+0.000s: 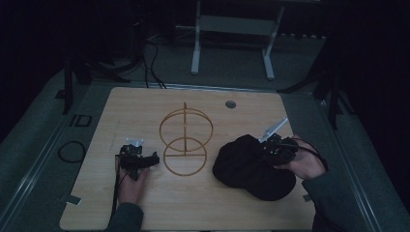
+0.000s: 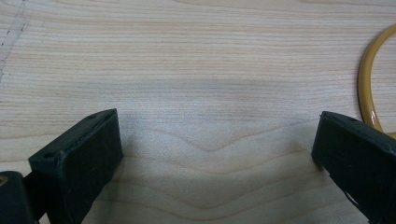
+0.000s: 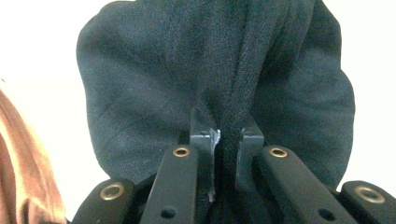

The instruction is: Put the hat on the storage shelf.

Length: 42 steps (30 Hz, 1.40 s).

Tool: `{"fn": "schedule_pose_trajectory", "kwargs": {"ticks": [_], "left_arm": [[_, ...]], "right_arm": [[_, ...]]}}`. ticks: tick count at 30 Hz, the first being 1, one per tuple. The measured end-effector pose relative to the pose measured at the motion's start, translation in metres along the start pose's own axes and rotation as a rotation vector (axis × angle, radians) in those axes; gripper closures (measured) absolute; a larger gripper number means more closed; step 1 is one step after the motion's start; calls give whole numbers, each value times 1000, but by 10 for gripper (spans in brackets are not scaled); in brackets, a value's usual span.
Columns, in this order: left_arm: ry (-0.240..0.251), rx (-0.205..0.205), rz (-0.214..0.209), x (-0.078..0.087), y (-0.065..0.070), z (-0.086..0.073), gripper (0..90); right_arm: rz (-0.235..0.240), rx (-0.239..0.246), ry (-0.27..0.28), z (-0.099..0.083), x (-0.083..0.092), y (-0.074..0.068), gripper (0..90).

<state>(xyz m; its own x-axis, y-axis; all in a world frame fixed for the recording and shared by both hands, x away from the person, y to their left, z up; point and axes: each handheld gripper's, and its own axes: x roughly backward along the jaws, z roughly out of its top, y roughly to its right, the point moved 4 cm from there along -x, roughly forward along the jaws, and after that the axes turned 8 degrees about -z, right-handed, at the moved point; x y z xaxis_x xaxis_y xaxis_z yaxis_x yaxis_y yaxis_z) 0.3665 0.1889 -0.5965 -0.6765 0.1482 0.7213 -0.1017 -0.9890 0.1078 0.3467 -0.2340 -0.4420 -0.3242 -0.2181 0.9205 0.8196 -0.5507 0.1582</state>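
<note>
1. Dim room all around, and in the middle a pale wooden table [image 1: 145, 203] with rounded corners; a white-legged frame [image 1: 232, 43] stands on the floor behind it.
2. One black cloth [image 1: 246, 166] lies bunched on the right side of the table, right up against the right hand-held gripper [image 1: 270, 145].
3. From the right gripper view, the right hand-held gripper is pressed together, pinching a folded ridge of that black cloth between its pads, with the rest of the fabric spreading out beyond the tips.
4. Over on the left, the left hand-held gripper [image 1: 153, 159] sits low at the table, jaws spread wide with bare wood between them.
5. One yellow wire stand [image 1: 185, 142], made of rings on an upright rod, stands mid-table between the two grippers, just beside the left one and apart from the cloth.
6. Count: two grippers, one cloth, one stand.
7. Writing: "ID" [image 1: 80, 120] marked on the dark floor left of the table.
</note>
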Motion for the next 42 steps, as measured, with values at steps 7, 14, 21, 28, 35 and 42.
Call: {"fn": "schedule_pose_trajectory", "kwargs": {"ticks": [7,14,21,28,35,42], "left_arm": [[-1,0,0,0,0,0,12],[0,1,0,0,0,0,13],[0,0,0,0,0,0,13],[0,0,-1,0,1,0,13],[-1,-1,-1,0,1,0,12],[-2,-1,-1,0,1,0,13]], "right_arm": [[-17,-29,35,3,8,6,824],[-33,-73,90,5,15,14,825],[-63,-105,154,9,20,18,828],[-93,-146,211,13,22,21,831],[-98,-155,233,17,21,20,831],[-101,-189,264,20,23,22,830]]}}
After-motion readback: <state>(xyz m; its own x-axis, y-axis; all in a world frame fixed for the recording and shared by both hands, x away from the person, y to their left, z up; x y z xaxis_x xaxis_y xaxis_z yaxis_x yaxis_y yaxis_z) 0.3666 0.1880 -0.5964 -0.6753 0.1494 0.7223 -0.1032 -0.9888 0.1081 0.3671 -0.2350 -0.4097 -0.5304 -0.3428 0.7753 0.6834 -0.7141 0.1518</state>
